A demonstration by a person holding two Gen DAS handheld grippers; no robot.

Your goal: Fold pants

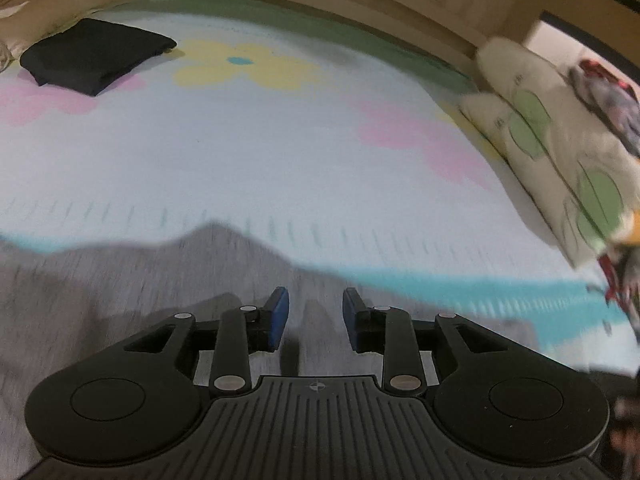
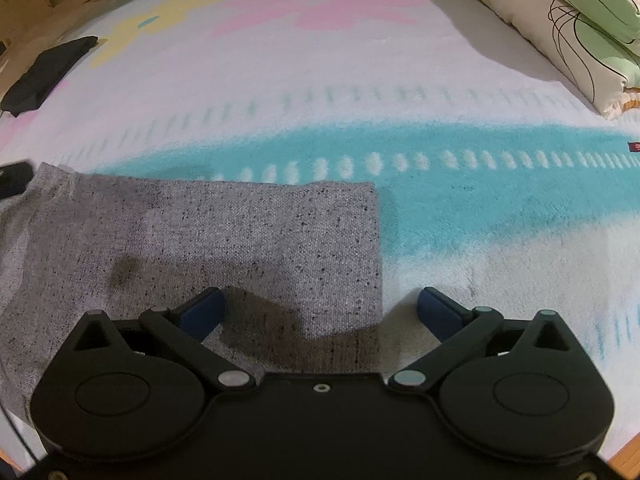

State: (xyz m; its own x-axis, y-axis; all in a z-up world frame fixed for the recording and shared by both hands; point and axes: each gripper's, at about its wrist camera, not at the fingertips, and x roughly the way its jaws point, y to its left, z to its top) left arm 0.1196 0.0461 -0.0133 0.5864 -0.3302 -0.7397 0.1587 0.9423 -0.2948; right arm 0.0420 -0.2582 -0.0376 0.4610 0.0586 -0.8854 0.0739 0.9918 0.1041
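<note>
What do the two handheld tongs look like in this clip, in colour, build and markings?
Both the left tongs and right tongs are matte black linkage frames with silver pivot pins, round side discs and blue pads. The left body is ribbed with a small crosshair mark; the right is smooth with a central screw.

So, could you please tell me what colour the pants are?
The pants are light grey with small dark flecks, clearest in the right wrist view.

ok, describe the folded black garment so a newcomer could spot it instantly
Start from the floral bedspread covering the bed. Follow it to the far left corner, near the pale pillow by the wooden frame. There lies the folded black garment, a flat square bundle, the only dark item, unlike the speckled grey pants near the grippers.
</note>
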